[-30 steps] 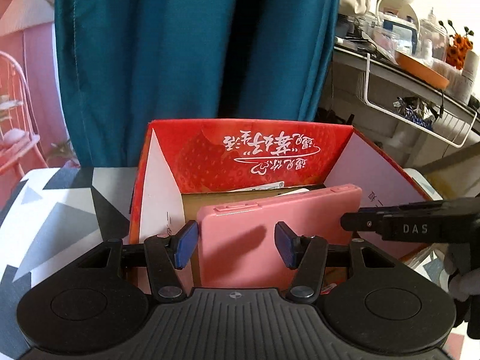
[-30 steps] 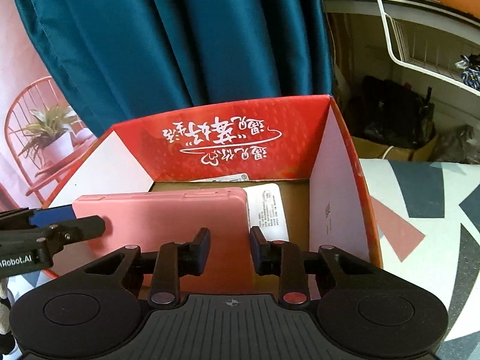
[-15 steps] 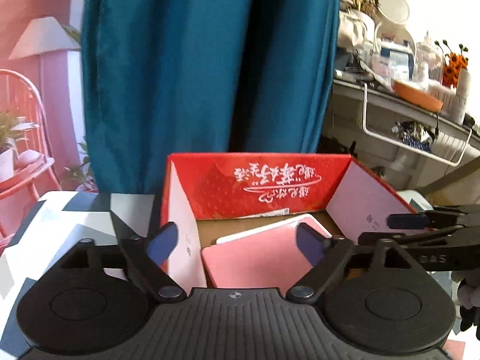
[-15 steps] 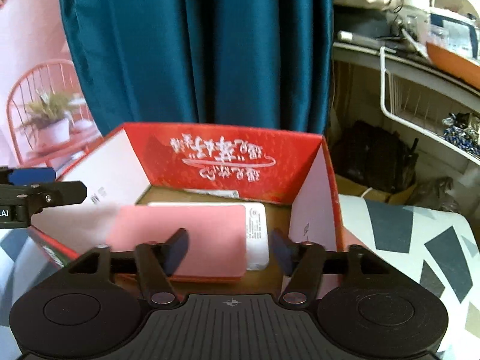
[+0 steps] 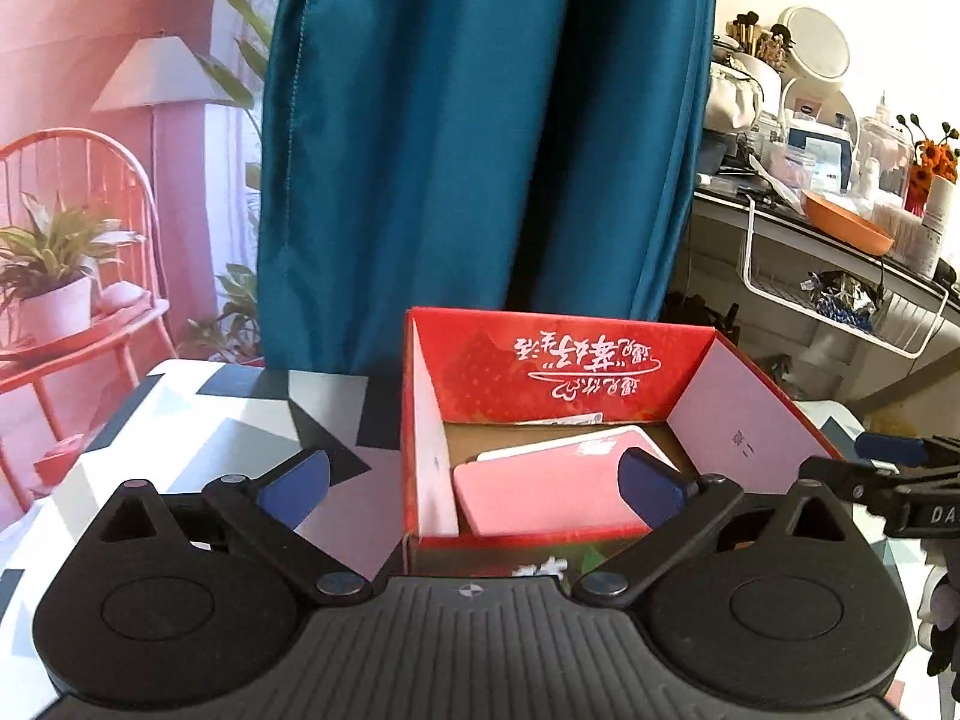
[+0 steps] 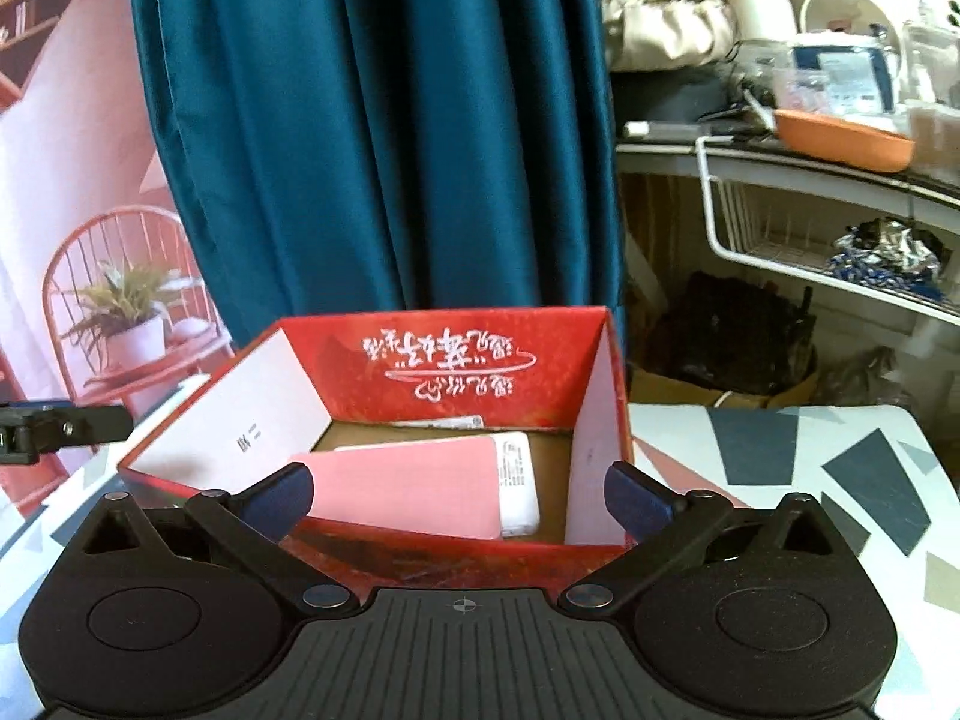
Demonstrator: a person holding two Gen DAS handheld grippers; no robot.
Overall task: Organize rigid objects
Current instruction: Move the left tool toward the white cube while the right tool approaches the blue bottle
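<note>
Inside one red box [image 5: 576,354] on the patterned desk [image 5: 198,414] lies one pink case [image 5: 540,498] over one white item [image 6: 516,492]. Both grippers, left gripper [image 5: 474,483] and right gripper [image 6: 459,495], have just spread their jaws apart, holding nothing.

A red box [image 5: 558,354] with white script on its inner wall and pale lilac side flaps held a pink case [image 5: 540,498] over a white one [image 6: 519,483]. At 12 o'clock hung a teal curtain [image 5: 480,132]; the tabletop [image 5: 198,414] showed grey, white and black shapes.

Blk ribbed gripper [image 5: 471,483] body, blue fingers [image 5: 294,480], round screws.
</note>
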